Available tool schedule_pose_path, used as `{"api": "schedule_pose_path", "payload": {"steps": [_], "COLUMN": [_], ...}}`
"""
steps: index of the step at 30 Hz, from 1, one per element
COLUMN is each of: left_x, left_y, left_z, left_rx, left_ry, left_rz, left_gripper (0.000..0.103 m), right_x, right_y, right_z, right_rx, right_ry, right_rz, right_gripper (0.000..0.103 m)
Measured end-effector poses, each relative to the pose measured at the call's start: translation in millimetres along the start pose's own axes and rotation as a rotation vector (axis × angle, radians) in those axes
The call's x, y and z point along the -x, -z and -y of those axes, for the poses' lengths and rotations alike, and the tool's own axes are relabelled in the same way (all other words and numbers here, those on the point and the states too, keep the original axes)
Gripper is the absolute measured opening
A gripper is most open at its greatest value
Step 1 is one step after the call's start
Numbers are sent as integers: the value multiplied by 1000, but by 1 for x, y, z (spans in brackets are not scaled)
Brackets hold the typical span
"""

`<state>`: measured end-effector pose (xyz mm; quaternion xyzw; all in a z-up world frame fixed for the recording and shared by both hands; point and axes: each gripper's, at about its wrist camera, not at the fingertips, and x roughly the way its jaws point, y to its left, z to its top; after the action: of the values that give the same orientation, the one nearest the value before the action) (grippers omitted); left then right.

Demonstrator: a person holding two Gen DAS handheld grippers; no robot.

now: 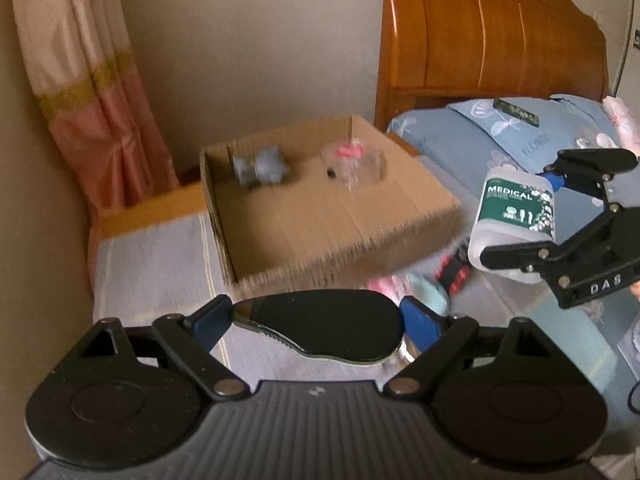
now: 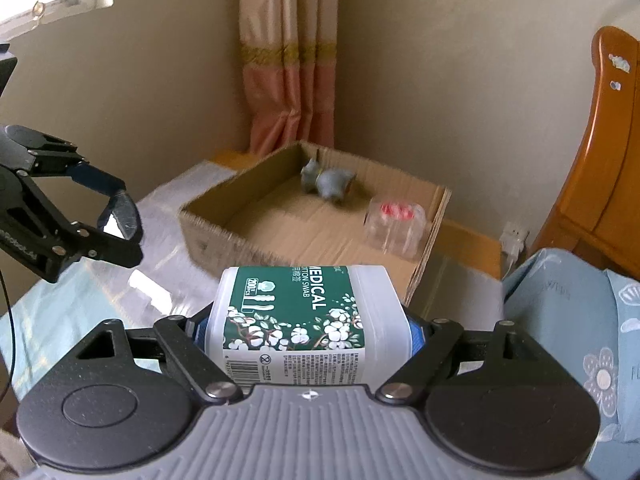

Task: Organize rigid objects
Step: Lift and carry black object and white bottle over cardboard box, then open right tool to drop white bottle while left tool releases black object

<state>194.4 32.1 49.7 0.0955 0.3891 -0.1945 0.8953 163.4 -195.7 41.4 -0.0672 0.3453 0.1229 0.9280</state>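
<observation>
Left-wrist view: a black mouse [image 1: 320, 326] is clamped in the left gripper [image 1: 318, 322] and a cotton swab tub [image 1: 514, 216] in the right gripper [image 1: 516, 218], so both are judged due for carrying over the cardboard box [image 1: 340, 236] and release.

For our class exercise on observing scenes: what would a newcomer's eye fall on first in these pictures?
First, the white plastic cotton-swab tub with a green flowered label, clamped in the right gripper. Next, the glossy black oval object gripped by the left gripper. Beyond them sits a shallow brown cardboard box holding a grey toy animal and a clear plastic container with red inside.
</observation>
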Motion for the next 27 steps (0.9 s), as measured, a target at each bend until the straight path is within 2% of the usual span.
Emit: {"api": "schedule_pose_path", "payload": {"steps": [7, 14, 15, 17, 18, 27], "left_x": [-29, -63, -68, -78, -84, -120], "left_y": [-51, -78, -80, -84, -86, -103], "left_z": [-12, -21, -22, -23, -24, -24], "left_rx": [0, -9, -13, -12, -8, 7], "left_ry": [-19, -36, -40, -50, -51, -61], "left_rz": [25, 9, 0, -11, -19, -49], "left_gripper": [89, 89, 89, 89, 89, 89], "right_x": [-30, -68, -72, -80, -81, -72], "right_y": [-33, -51, -52, -54, -54, -33], "right_z": [14, 33, 36, 44, 46, 60], "right_rx": [-24, -74, -87, -115, -126, -196], "right_ry": [19, 33, 35, 31, 28, 31], "right_rz": [25, 23, 35, 25, 31, 7], "right_gripper": [87, 88, 89, 102, 103, 103]}}
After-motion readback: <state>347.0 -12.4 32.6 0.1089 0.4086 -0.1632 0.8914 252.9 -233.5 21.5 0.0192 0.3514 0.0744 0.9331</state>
